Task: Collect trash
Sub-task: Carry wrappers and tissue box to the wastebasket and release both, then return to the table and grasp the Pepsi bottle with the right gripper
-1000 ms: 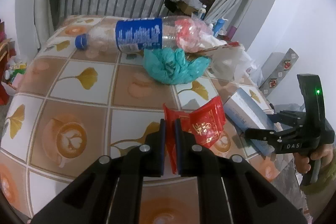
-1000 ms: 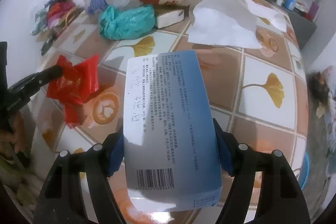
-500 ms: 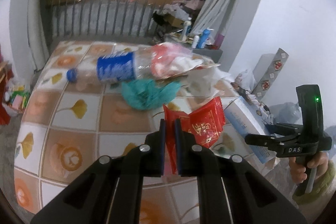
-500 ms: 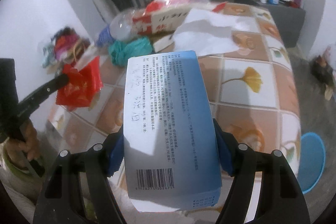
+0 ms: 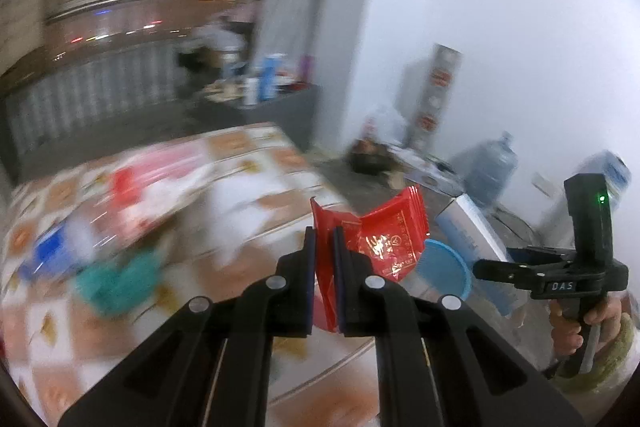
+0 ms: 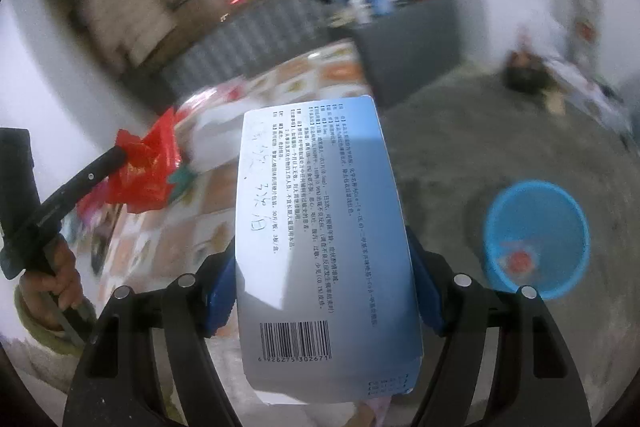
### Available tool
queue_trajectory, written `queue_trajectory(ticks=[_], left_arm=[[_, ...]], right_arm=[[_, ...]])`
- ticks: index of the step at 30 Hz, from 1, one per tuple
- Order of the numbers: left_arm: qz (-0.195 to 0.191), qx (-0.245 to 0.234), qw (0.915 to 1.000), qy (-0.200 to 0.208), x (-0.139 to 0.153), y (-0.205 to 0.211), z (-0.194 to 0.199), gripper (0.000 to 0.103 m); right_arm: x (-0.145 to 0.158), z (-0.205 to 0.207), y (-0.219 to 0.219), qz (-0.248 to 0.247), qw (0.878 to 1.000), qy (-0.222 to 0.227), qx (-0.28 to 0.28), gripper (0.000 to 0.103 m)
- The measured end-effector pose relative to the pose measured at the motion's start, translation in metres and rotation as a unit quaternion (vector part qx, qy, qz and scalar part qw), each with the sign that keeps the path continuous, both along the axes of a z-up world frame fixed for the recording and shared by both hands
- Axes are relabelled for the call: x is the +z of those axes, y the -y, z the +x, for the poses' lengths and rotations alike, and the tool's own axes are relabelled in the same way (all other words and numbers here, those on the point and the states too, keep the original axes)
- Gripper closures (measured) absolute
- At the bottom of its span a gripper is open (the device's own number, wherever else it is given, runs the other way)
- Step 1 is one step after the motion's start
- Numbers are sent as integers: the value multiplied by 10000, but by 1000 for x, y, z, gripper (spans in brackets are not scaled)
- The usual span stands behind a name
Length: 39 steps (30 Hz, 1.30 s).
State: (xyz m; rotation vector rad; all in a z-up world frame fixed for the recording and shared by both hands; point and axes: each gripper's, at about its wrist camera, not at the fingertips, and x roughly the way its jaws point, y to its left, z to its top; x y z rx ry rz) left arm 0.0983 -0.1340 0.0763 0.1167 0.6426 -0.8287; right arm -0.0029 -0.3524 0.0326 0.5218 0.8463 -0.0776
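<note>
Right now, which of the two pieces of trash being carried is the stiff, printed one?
The blue-and-white box, clamped in the right gripper, with text and a barcode on it. The other piece, in the left gripper, is a crumpled red wrapper.

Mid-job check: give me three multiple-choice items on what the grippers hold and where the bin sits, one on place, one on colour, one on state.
1. Where is the blue bin?
A. on the floor
B. on the table
C. on the chair

2. What colour is the wrapper in the left gripper?
A. green
B. red
C. yellow

3. How is the right gripper?
A. open and empty
B. shut on nothing
C. clamped on the box

Answers: 1 A, the bin stands on grey floor beside the table. 2 B, the crumpled foil is red. 3 C, both pads press the box's sides.
</note>
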Motion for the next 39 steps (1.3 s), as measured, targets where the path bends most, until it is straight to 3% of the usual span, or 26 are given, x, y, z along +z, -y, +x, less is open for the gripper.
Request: queue_trajectory(ticks=[5,10,16,19,21,23,24,29,35,39], left_arm=[[236,-907,9947,-430,-10,102,16,95],[878,-1574,9769,-1148,-57,218,29,95],[1637,-1789,9544,-1743,-130,328,40,95],[1782,-1709,9498,-1922,-158,369,49,94],[1798,-1656,9492,-1983,-172,390,52,88],[1895,-1573,9491,-1962,-183,404,54,60],[1874,-1512,9516,-1908,-186,408,55,54],[1778,-1267,9560,-1959,-189,401,53,51],[1702,-1312,9629,-1634,-160,372,50,43],[1517,-1339,9678,-1499,-131,339,47,38]], right_arm=[[-23,-36,71,448,9930,-115,-1084,34],[-69,-57,136,1166,9728,-291,-1978,34],[-121,-55,191,1958,9444,-412,-2608,34],[-144,-44,221,2188,9315,-416,-2876,32],[-152,-44,231,2165,9280,-409,-3004,24],[-161,-43,240,2134,9219,-396,-3208,14],[-168,-44,244,2128,9190,-435,-3289,14],[-198,-60,245,2387,8978,-721,-3631,14],[-185,-86,223,2240,9029,-658,-3609,14],[-165,-90,212,1979,9138,-612,-3494,14]])
